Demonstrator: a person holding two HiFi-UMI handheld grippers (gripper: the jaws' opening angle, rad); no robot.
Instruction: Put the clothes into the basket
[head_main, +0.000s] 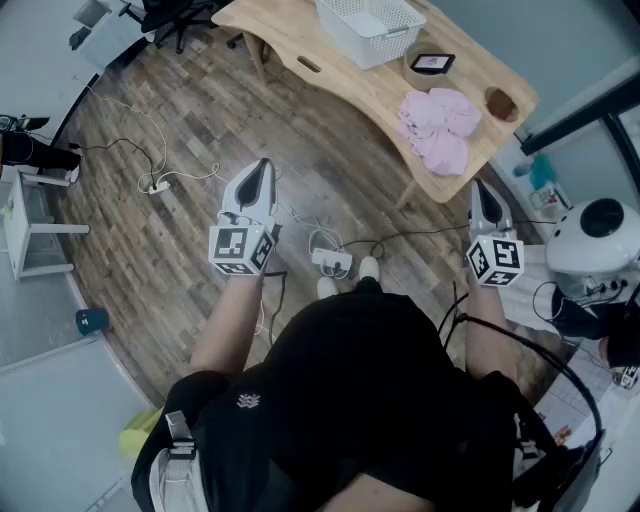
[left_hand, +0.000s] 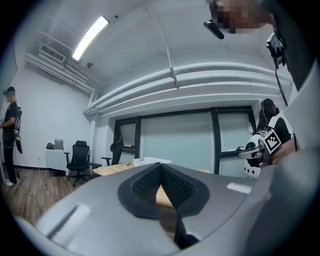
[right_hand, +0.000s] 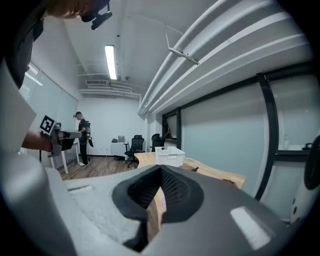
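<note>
A heap of pink clothes (head_main: 440, 125) lies on the near right end of the wooden table (head_main: 300, 45). A white mesh basket (head_main: 370, 25) stands further along the same table; it also shows as the basket (right_hand: 169, 156) in the right gripper view. My left gripper (head_main: 262, 168) hovers over the floor, well short of the table, shut with nothing in it. My right gripper (head_main: 478, 188) hangs just off the table's corner, below the clothes, also shut and empty. Each gripper's own view, left gripper (left_hand: 161, 167) and right gripper (right_hand: 161, 170), shows its pads meeting.
A small dark device (head_main: 431, 63) and a brown bowl (head_main: 500, 102) sit by the clothes. A power strip (head_main: 330, 260) with cables lies on the floor ahead. A white side table (head_main: 30, 225) stands left, white equipment (head_main: 600, 235) right. A person (right_hand: 82, 132) stands far off.
</note>
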